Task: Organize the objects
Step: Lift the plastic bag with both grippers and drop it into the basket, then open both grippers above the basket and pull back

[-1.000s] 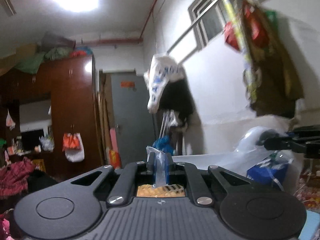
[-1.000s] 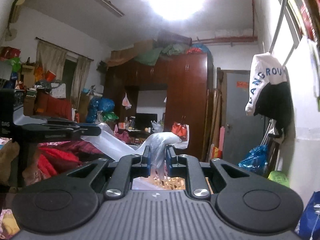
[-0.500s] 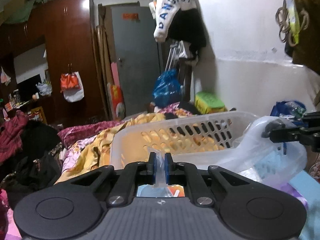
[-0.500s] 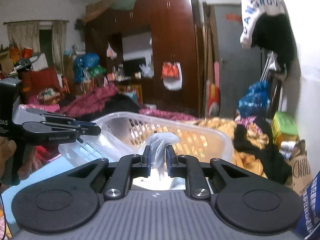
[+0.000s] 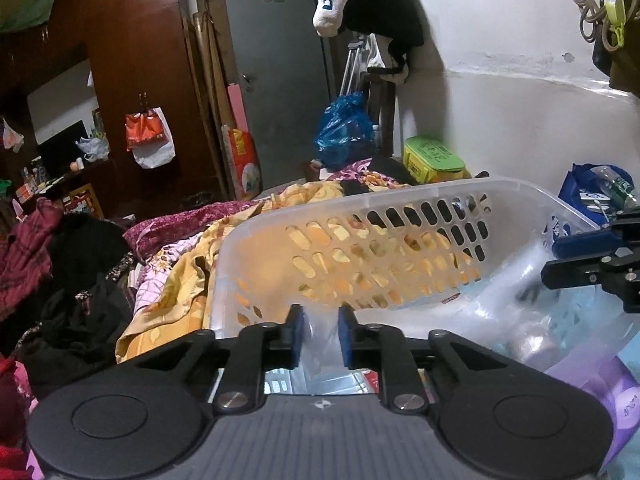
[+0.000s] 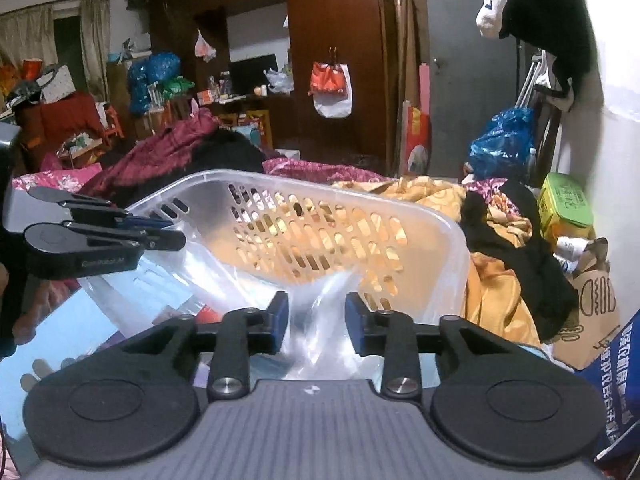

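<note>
Now both grippers stand parted around a clear plastic bag lying in the white basket.
Left gripper and right gripper have blue pads spread, crinkled glossy film loose between them. Perforated translucent basket walls rest on yellow bedding; the bag's contents seem boxes, blurred.

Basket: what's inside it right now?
A clear plastic bag droops into the basket, covering the floor. Items inside the bag are blurred.
</note>
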`<action>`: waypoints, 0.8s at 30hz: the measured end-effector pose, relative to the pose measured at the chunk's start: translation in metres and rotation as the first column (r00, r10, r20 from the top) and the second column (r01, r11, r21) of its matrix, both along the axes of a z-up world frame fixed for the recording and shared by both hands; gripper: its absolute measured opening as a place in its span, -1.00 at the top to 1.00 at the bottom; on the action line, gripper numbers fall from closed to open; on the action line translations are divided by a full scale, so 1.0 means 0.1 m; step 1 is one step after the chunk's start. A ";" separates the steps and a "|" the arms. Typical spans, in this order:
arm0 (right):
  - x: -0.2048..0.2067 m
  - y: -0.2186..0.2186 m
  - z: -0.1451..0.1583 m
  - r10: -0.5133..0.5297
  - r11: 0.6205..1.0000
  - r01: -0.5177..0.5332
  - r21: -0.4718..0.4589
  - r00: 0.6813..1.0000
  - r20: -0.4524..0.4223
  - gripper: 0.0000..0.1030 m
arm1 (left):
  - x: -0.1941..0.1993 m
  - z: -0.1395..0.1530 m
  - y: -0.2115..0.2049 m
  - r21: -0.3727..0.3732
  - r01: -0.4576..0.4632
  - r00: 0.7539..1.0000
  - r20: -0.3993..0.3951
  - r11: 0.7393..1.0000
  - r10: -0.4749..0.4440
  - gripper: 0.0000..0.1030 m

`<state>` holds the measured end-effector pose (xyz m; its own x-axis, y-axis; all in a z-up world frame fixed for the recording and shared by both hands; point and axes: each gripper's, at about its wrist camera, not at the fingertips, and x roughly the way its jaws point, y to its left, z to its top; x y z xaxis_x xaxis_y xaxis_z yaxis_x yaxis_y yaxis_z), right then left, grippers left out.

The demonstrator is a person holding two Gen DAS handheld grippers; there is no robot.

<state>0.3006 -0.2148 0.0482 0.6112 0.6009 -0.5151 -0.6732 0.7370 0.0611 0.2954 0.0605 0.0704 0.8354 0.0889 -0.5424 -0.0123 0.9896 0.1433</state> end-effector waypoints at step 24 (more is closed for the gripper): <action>-1.17 -0.53 0.24 -0.121 0.973 0.047 0.225 0.937 0.328 -1.00 | -1.73 0.21 -0.31 -0.035 0.043 0.945 0.325 0.998 -0.029 -1.00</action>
<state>0.1838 -0.2679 0.0720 0.7791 0.6119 -0.1364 -0.6175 0.7866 0.0013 0.1228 0.0292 0.0912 0.9689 0.0387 -0.2445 -0.0153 0.9952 0.0969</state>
